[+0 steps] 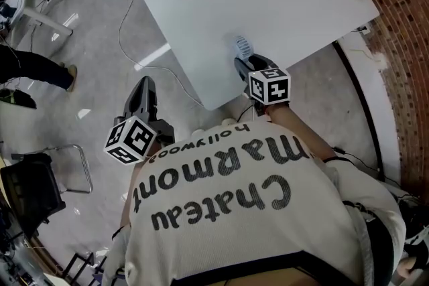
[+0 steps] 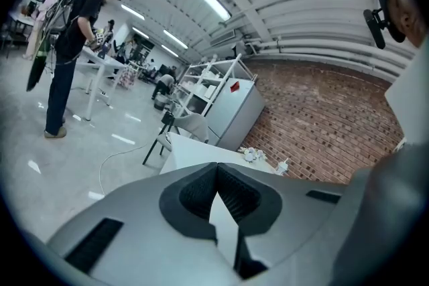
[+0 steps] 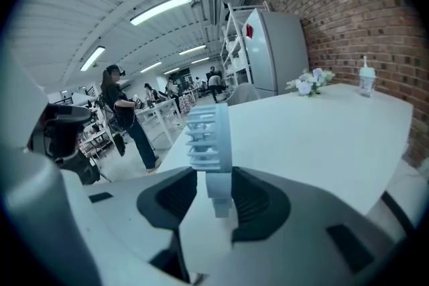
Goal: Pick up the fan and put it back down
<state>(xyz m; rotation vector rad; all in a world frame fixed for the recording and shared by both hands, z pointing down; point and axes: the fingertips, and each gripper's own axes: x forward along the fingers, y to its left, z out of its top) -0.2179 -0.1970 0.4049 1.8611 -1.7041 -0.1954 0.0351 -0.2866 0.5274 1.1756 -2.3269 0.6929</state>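
White fan (image 1: 242, 45) stands partly hidden behind right hand-held gripper (image 1: 241, 62).

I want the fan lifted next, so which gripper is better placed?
Right. The fan stands on the table between the open jaws of the right gripper; the left gripper hangs over the floor, off the table.

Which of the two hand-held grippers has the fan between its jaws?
The right hand-held gripper: the small white fan stands between its parted jaws on the table. The left hand-held gripper is off the table, jaws together, empty.
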